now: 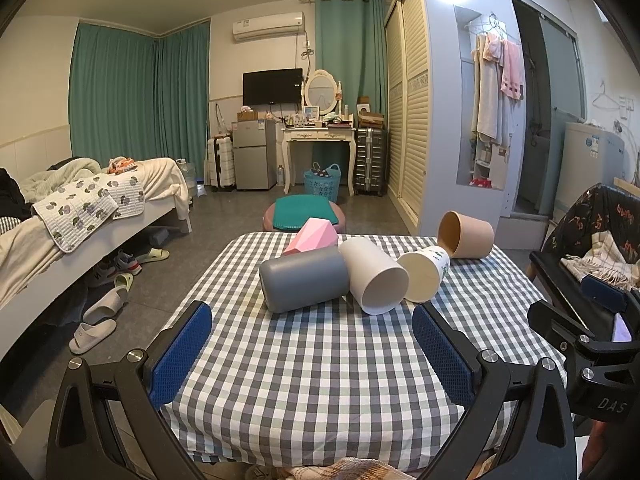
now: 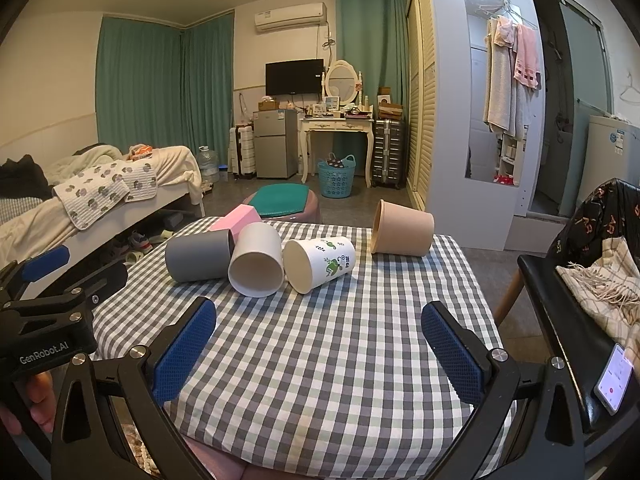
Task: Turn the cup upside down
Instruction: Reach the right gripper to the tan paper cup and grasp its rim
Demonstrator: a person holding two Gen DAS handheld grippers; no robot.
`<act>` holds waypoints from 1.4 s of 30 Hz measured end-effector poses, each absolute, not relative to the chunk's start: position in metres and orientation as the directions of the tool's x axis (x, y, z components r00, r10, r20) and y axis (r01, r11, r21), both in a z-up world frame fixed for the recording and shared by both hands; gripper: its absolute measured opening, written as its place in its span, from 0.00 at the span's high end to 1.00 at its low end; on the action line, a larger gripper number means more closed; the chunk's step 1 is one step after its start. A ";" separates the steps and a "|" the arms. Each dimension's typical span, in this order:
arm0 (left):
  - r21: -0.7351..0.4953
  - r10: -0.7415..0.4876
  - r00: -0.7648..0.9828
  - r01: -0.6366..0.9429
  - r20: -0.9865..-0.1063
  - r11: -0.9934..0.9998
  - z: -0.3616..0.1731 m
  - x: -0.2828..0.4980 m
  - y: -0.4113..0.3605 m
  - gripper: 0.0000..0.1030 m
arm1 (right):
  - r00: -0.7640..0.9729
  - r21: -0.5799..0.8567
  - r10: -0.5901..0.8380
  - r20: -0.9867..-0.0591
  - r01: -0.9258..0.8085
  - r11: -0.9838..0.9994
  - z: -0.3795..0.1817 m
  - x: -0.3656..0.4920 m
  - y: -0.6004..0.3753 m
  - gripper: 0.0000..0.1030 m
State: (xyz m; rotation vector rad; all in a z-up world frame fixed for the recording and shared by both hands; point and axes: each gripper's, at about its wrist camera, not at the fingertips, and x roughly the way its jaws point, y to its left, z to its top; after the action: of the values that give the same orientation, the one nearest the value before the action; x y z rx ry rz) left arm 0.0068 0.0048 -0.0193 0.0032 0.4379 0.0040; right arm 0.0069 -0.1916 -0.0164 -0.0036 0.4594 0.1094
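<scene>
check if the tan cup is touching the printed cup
Apart. The right wrist view shows checked cloth between the tan cup and the printed cup.

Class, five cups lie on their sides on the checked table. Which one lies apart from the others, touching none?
The tan cup, far right. The grey cup, white cup, leaf-printed cup and pink faceted cup lie clustered together.

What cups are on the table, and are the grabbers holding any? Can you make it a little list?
cups: five, all lying on their sides
gray cup: far left
white cup: beside it, mouth toward camera
leaf-print cup: middle
tan cup: far right, apart
pink cup: behind the gray one
left gripper: open, empty
right gripper: open, empty
table: checkered cloth
</scene>
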 end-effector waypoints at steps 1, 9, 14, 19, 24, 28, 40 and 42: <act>0.003 0.005 0.906 -0.004 -0.424 1.000 -0.019 0.007 0.006 0.00 | 0.890 0.022 0.104 -0.443 -0.106 0.994 -0.016 0.007 -0.191 0.00; 0.013 0.025 0.901 -0.021 -0.433 1.000 -0.014 0.011 0.007 0.00 | 0.892 0.007 0.113 -0.437 -0.122 0.992 -0.012 0.005 -0.193 0.00; 0.039 0.055 0.895 -0.042 -0.442 0.998 0.001 0.021 -0.001 0.00 | 0.896 -0.051 0.143 -0.421 -0.181 0.982 0.004 0.009 -0.206 0.00; 0.065 0.083 0.883 -0.060 -0.462 0.996 0.010 0.046 -0.012 0.00 | 0.884 -0.189 0.165 -0.438 -0.270 0.944 0.017 0.026 -0.229 0.00; 0.062 0.075 0.865 -0.051 -0.496 0.997 0.008 0.086 -0.029 0.00 | 0.849 -0.364 0.143 -0.508 -0.362 0.858 0.016 0.076 -0.249 0.00; 0.092 0.087 0.853 -0.046 -0.514 0.995 0.003 0.115 -0.045 0.00 | 0.828 -0.464 0.107 -0.551 -0.411 0.785 0.004 0.130 -0.261 0.00; 0.134 0.133 0.806 -0.066 -0.577 0.989 -0.027 0.197 -0.064 0.00 | 0.719 -0.545 0.120 -0.685 -0.614 0.570 -0.059 0.262 -0.254 0.00; 0.156 0.144 0.800 -0.064 -0.583 0.986 -0.033 0.205 -0.063 0.00 | 0.715 -0.563 0.116 -0.690 -0.630 0.534 -0.070 0.272 -0.248 0.00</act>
State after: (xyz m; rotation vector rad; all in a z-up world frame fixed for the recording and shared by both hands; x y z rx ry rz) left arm 0.2045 -0.0628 -0.0328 0.1308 0.6343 0.1118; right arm 0.2720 -0.2475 -0.0705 -0.9062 0.6427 0.4824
